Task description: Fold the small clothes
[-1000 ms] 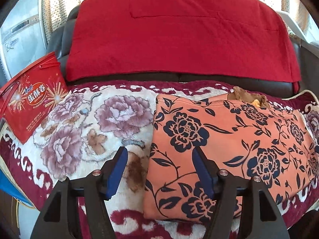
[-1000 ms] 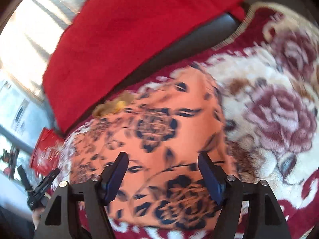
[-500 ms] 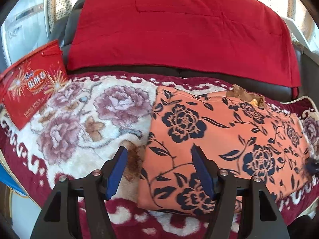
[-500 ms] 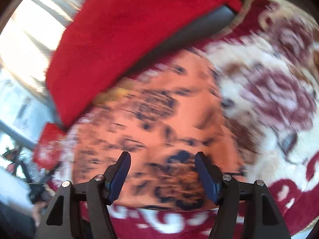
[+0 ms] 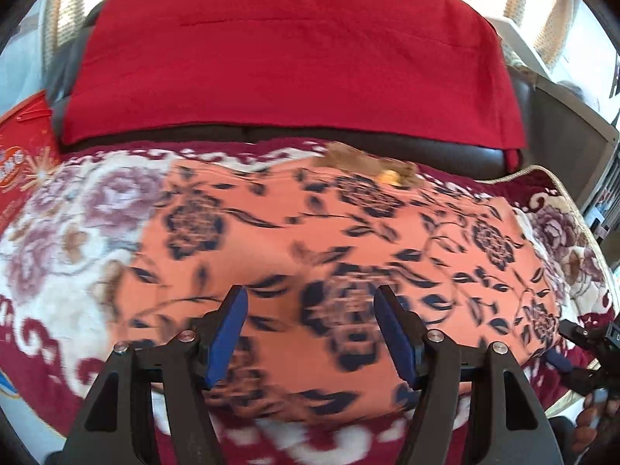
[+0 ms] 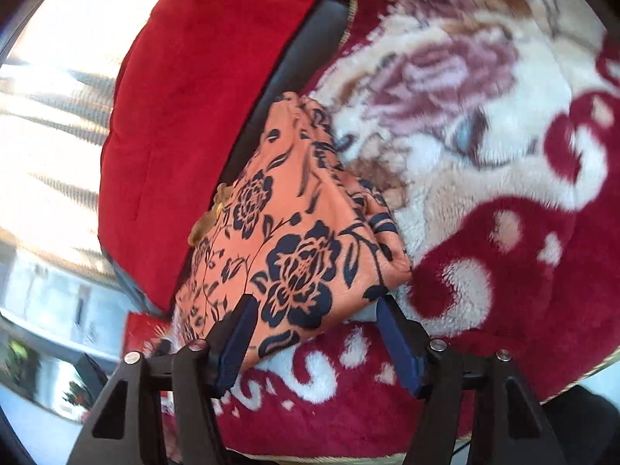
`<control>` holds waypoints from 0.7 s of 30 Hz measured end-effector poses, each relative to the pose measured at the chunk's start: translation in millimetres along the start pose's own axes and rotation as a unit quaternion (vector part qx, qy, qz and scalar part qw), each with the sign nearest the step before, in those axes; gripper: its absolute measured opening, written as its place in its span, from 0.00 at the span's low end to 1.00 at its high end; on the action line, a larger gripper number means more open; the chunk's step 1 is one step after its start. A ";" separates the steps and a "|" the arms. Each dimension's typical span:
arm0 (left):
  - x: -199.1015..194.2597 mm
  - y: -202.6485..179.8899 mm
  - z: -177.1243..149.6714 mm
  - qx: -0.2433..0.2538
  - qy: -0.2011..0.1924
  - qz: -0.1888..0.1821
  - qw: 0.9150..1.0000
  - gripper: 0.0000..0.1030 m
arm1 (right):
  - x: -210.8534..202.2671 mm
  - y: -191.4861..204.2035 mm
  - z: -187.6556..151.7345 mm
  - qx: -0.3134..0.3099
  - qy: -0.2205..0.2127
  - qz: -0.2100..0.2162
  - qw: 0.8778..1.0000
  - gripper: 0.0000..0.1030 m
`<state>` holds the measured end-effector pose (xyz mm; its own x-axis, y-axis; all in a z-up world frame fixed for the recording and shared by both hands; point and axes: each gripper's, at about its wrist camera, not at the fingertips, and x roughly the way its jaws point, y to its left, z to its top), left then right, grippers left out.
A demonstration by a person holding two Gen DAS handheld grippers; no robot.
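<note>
Both grippers gape wide with nothing held: the left gripper [image 5: 310,333] hovers over the orange floral garment [image 5: 348,240] stretched left-to-right across mid-frame on the plush blanket [image 5: 77,271], while the right gripper [image 6: 314,337] straddles its near corner, closer to a grab.

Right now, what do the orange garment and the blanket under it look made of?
Orange floral garment: thin, smooth woven or knit fabric, matte, printed navy flowers; it creases sharply at its folded edge. Exact fibre unclear.
Floral blanket: thick plush fleece, likely synthetic; fuzzy raised pile shows along the white and maroon pattern edges.
</note>
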<state>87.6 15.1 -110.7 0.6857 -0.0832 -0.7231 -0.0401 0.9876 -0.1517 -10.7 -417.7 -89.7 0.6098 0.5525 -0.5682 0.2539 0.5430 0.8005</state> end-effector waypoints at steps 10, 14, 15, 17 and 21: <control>35.8 -34.3 -5.0 0.019 0.034 0.027 0.999 0.66 | 26.9 2.7 16.9 0.006 -0.020 -0.005 1.000 0.08; 38.8 -43.1 -3.9 0.056 0.039 0.054 0.996 0.67 | 4.6 47.3 8.1 -0.119 -0.072 -0.069 0.988 0.07; 34.4 -42.9 -1.6 0.053 0.036 0.054 0.996 0.67 | -2.1 54.3 5.0 -0.138 -0.083 -0.076 0.984 0.07; 23.1 -40.0 3.3 0.043 0.012 0.053 0.998 0.67 | -4.8 52.6 1.0 -0.157 -0.085 -0.093 0.980 0.07; 40.4 -45.4 -0.9 0.065 0.031 0.071 0.995 0.67 | 20.9 -2.1 6.0 -0.089 -0.008 -0.057 0.994 0.13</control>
<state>116.5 -33.1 -133.6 0.6334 0.0542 -0.7719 -0.0365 0.9985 0.0402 6.0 -411.1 -102.1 0.5972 0.4715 -0.6489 0.1862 0.7054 0.6839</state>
